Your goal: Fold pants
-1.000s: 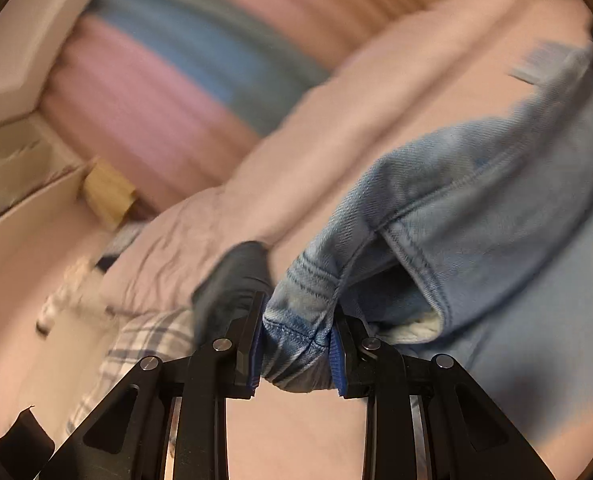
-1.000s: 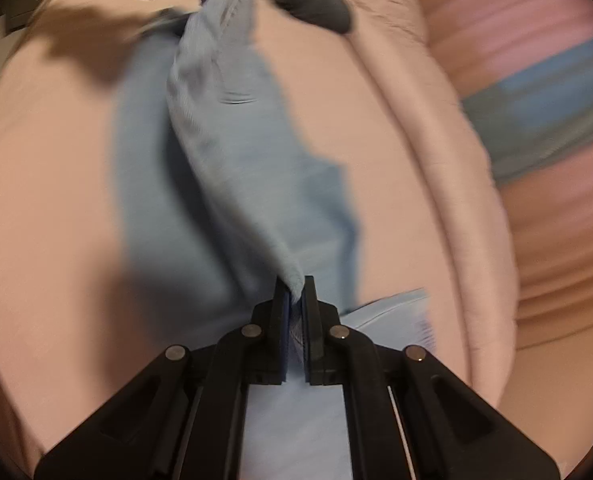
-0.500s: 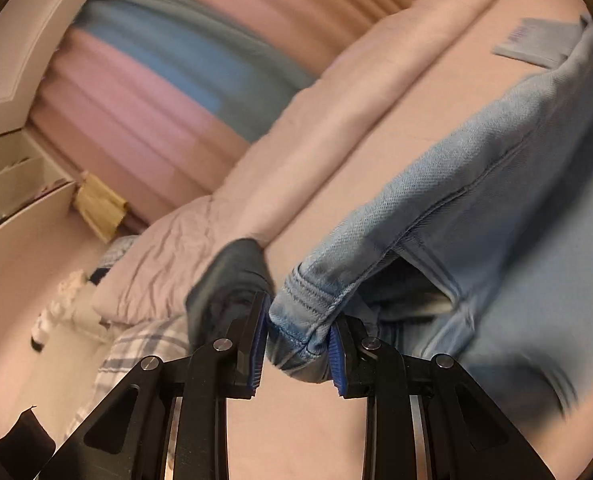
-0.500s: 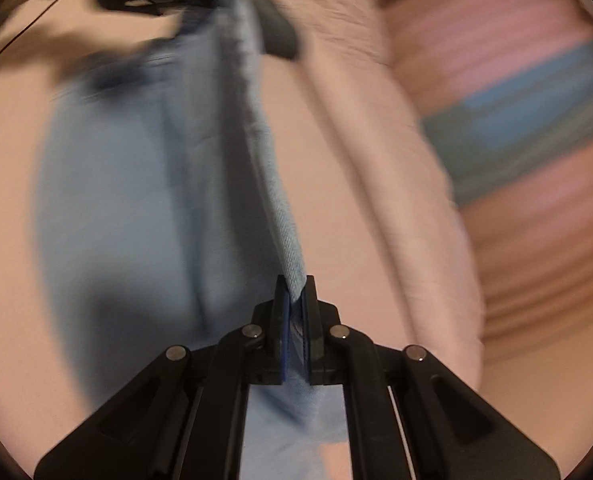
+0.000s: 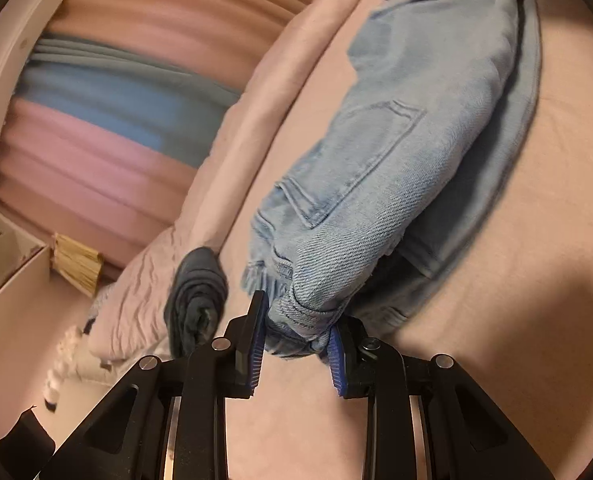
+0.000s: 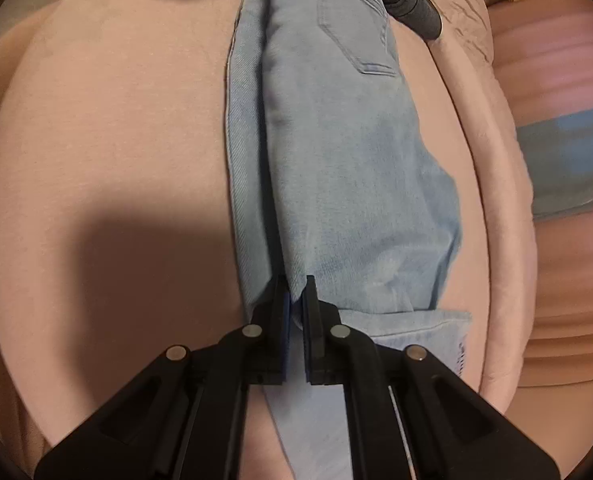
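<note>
I held the light-blue jeans (image 6: 336, 152) stretched lengthwise over the pink bed (image 6: 116, 120), my left gripper (image 5: 296, 332) clamped on the bunched waistband, my right gripper (image 6: 296, 300) pinched narrow on a leg fold. The denim looked heavy and soft, sagging between grips; thick seams and hems seemed the surest holds.

The right hand-held gripper (image 6: 295, 300) pinches a fold of the light-blue jeans (image 6: 336, 140), which lie lengthwise on the pink bed (image 6: 116, 120); a dark rolled garment (image 6: 410, 8) sits beyond.
</note>
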`<state>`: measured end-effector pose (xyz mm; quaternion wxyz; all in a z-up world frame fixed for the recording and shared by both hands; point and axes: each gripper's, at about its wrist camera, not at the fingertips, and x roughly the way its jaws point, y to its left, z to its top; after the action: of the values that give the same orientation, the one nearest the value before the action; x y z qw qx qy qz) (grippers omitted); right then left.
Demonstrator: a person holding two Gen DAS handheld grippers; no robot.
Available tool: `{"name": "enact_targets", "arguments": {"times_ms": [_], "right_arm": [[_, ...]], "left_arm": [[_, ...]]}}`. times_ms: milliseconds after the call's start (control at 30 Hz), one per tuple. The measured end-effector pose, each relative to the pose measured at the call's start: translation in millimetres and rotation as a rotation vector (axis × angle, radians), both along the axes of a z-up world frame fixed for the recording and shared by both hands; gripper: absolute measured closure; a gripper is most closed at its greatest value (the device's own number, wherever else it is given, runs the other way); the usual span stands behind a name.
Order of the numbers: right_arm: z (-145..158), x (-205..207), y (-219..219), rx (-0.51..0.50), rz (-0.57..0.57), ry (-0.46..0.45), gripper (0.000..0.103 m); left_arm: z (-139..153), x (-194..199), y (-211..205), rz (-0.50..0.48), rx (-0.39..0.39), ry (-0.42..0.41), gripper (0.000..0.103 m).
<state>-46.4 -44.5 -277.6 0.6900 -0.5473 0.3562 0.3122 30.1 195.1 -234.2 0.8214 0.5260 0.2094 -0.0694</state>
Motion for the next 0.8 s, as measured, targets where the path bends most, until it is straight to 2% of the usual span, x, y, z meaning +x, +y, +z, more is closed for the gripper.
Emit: {"name": "enact_targets", "arguments": {"times_ms": [67, 200, 300, 367, 433, 500, 533, 600, 700, 733, 800], "right_arm": [[-1, -3, -1, -0.005, 0.002, 0.013, 0.098], [-5, 3, 0, -0.012, -0.008, 0.026, 0.097], [-4, 11, -3, 0.016, -0.039, 0.049, 0.095], [-1, 14, -6, 0.044, -0.073, 0.063, 0.095], [4, 15, -10, 0.067, -0.094, 0.062, 0.095], [13, 16, -18, 0.107, -0.131, 0.075, 0.085], [22, 17, -27, 0.154, -0.163, 0.097, 0.081], [39, 18, -44, 0.257, -0.214, 0.15, 0.066], [68, 29, -86, 0.452, -0.347, 0.206, 0.062], [78, 38, -107, 0.528, -0.425, 0.212, 0.062], [88, 54, -136, 0.615, -0.544, 0.208, 0.06]], "left_arm": [[-5, 2, -1, 0.005, 0.009, 0.009, 0.074], [-7, 2, -1, 0.018, -0.024, 0.038, 0.074], [-10, -1, -6, 0.025, 0.008, 0.034, 0.074], [-8, -4, -8, 0.048, 0.009, 0.054, 0.063], [5, -8, -3, 0.095, -0.064, 0.099, 0.038], [21, -14, 7, 0.143, -0.144, 0.111, 0.03], [28, -18, 12, 0.168, -0.184, 0.112, 0.029], [45, -24, 22, 0.236, -0.29, 0.116, 0.029], [68, -31, 18, 0.279, -0.45, 0.122, 0.029], [73, -30, 10, 0.274, -0.498, 0.137, 0.029], [79, -26, -12, 0.239, -0.587, 0.186, 0.029]]}}
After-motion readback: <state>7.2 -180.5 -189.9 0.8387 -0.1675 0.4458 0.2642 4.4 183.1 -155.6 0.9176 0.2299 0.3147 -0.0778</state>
